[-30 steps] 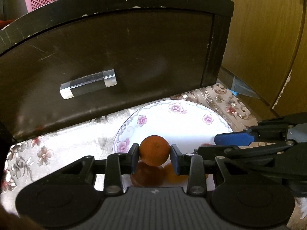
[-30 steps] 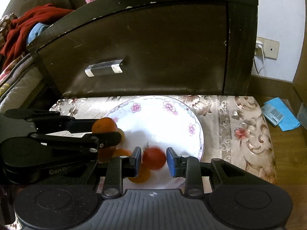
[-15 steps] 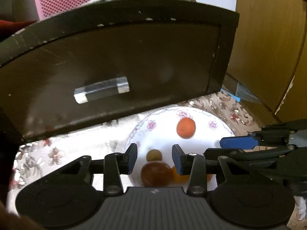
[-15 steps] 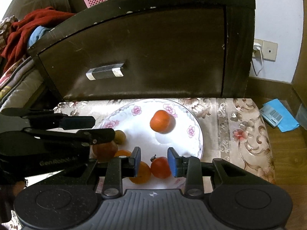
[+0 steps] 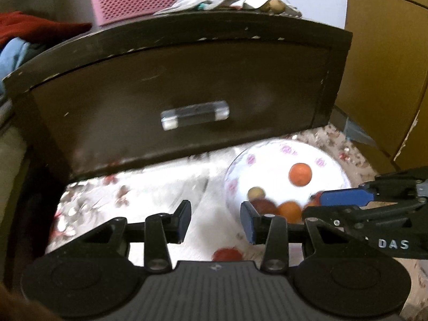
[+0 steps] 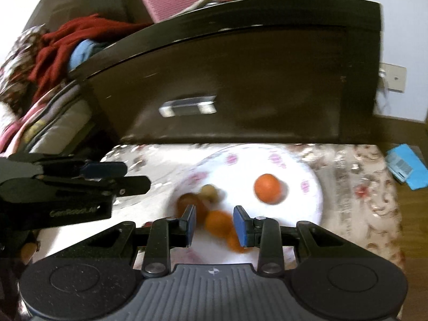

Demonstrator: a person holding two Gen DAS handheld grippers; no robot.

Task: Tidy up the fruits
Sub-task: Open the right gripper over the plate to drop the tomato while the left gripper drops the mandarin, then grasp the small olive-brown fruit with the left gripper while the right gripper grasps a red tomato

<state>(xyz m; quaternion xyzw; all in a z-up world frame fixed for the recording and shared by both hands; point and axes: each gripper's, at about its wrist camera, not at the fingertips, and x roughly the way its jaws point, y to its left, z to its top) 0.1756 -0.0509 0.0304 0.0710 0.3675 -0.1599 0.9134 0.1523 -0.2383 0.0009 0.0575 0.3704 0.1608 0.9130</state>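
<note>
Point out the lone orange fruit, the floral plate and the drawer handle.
Lone orange fruit (image 6: 268, 188): right wrist view, centre of its skin.
Floral plate (image 6: 311, 187): right wrist view, bare right rim.
Drawer handle (image 5: 194, 114): left wrist view, middle of the clear bar.

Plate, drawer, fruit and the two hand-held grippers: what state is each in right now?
Plate: on the cloth, holding fruit.
Orange: loose, apart from the cluster.
Drawer: closed.
Left hand-held gripper: open, nothing between its fingers.
Right hand-held gripper: empty, above the fruit cluster.
</note>
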